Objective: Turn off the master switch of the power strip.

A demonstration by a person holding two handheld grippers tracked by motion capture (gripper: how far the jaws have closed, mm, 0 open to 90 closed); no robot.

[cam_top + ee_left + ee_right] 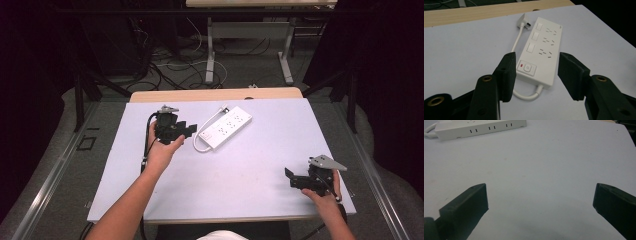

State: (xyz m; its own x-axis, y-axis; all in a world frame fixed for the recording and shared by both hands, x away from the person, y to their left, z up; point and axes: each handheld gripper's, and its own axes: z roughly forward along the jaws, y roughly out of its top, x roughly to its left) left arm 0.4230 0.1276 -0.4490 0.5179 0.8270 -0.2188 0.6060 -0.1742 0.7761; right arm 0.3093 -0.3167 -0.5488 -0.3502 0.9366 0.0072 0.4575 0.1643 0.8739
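A white power strip (226, 127) was seen lying flat on the pale surface (240, 175), toward its far middle, set at a slant with its short cord (200, 145) looped off the near end and its plug (524, 22) resting beside the far end. In the left gripper view three switches and three rows of sockets were made out on its top face, with a main button and a small red mark at the near end.

The left gripper (187, 129) was held by the left hand (162, 150) just beside the near end of the strip, its fingers (507, 72) pointed at that end. They were found parted and released, one on each side of the strip's near end as framed in the left gripper view, with nothing pressed between them; whether the tips hung above the strip or just short of it could not be told for certain.

The right gripper (290, 177) was held by the right hand (325, 200) near the right front corner of the surface, well apart from the strip. Its fingers (466, 207) were spread wide and released over bare surface, and the strip (479, 128) was seen far off at the top left of the right gripper view
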